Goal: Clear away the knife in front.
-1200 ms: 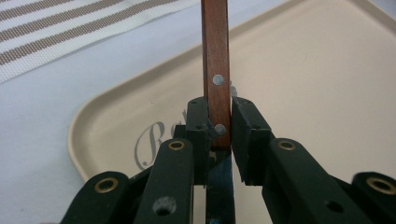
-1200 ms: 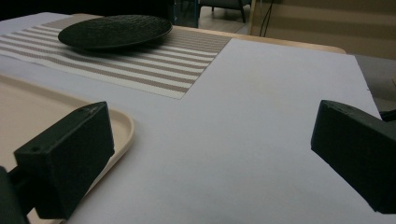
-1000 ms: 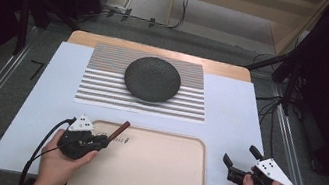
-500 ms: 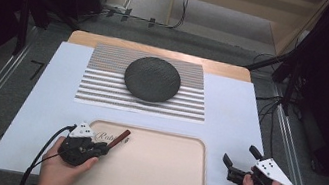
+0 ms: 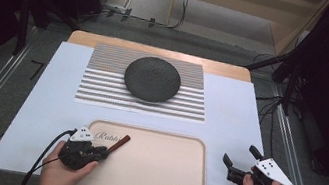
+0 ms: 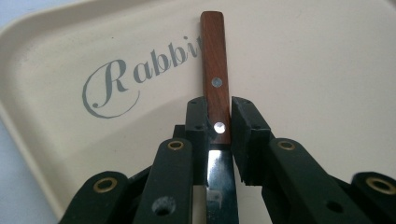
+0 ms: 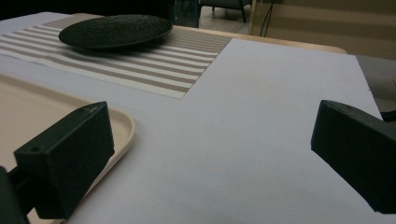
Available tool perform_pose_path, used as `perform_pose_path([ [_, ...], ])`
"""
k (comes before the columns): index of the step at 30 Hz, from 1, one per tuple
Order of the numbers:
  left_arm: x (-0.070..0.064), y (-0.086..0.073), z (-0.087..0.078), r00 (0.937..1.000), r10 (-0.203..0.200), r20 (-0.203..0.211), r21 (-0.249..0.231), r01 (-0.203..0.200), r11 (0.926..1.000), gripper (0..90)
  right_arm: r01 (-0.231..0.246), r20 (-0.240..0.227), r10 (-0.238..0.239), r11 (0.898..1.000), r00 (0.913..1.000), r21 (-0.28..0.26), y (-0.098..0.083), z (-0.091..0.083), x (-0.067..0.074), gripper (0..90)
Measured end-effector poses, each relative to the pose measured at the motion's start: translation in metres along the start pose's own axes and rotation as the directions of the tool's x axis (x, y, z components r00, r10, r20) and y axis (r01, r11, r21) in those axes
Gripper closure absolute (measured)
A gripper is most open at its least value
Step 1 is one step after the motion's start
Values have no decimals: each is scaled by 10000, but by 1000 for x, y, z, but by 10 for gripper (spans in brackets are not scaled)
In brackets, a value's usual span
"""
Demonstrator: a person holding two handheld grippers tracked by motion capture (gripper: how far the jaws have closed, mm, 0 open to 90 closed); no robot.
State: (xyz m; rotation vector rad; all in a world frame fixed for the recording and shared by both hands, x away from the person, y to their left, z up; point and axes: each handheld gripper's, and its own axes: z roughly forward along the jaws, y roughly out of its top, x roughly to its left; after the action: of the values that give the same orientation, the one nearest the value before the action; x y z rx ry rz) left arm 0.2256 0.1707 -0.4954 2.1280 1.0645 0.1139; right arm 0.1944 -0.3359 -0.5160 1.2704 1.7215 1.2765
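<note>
The beige tray (image 5: 149, 171) is the landmark. Beyond it, the dark plate (image 5: 152, 79) sits bare on the striped placemat (image 5: 97, 86), so the setting looks barely begun. Right of the tray, the right gripper (image 5: 237, 161) hangs with jaws spread, empty. Over its near-left corner, the left gripper (image 6: 218, 122) clamps a wooden-handled knife (image 6: 215, 70), probably a table knife, blade hidden.

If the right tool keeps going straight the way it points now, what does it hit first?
Likely nothing soon: the right tool faces bare white sheet. The tray corner lies beside its line, the placemat farther off; depth is unclear.
</note>
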Motion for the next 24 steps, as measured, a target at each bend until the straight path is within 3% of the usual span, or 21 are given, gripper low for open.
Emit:
perform_pose_path([
  [3,1,-1,1,9998,-138,146,-61,139,9999,762,2,1,-2,10000,10000,-2,0,0,0,0],
  [5,3,1,-1,9993,-356,117,-308,360,9989,676,15,-13,-15,10000,10000,-24,0,0,0,0],
  [7,6,3,-6,9978,-548,378,-683,573,9960,637,15,-15,-15,10000,10000,-28,0,0,0,0],
  [8,7,5,-9,9979,-541,347,-802,567,9952,641,12,-24,-12,10000,10000,-32,0,0,0,0],
  [11,9,11,-16,9979,-336,546,-1117,396,9930,768,13,9,-13,10000,10000,5,0,0,0,0],
  [13,6,16,-15,9981,27,614,-982,34,9952,883,45,29,-45,10000,10000,0,0,1,0,0],
  [14,5,18,-12,9975,210,679,-876,-150,9960,899,64,31,-64,10000,10000,6,0,1,0,0],
  [20,-10,26,11,9877,1126,1090,-57,-1126,9936,900,97,33,-97,9999,9999,36,0,1,0,0],
  [24,-15,26,26,9840,1622,737,525,-1662,9847,900,53,40,-53,10000,10000,38,0,0,0,0],
])
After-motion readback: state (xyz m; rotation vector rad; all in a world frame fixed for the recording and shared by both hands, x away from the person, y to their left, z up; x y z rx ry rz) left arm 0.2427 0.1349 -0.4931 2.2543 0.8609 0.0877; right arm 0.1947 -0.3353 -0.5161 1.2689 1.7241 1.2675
